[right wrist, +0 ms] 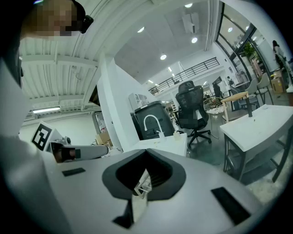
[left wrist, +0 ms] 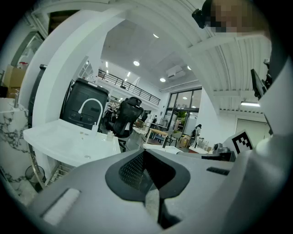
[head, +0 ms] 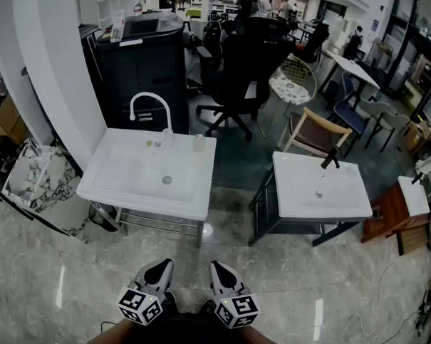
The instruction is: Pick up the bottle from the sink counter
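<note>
Both shut and empty, the left hand-held gripper [head: 161, 265] and right hand-held gripper [head: 218, 266] hang well short of the bench [head: 116, 175]; I'd step closer, open one, approach the bottle [head: 168, 138] level.

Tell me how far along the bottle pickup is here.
Done: nothing; the bottle stands on the white sink counter beside the faucet. In hand: nothing; left tool and right tool are shut, empty, well short of it. Left: approach, grasp, lift.
</note>
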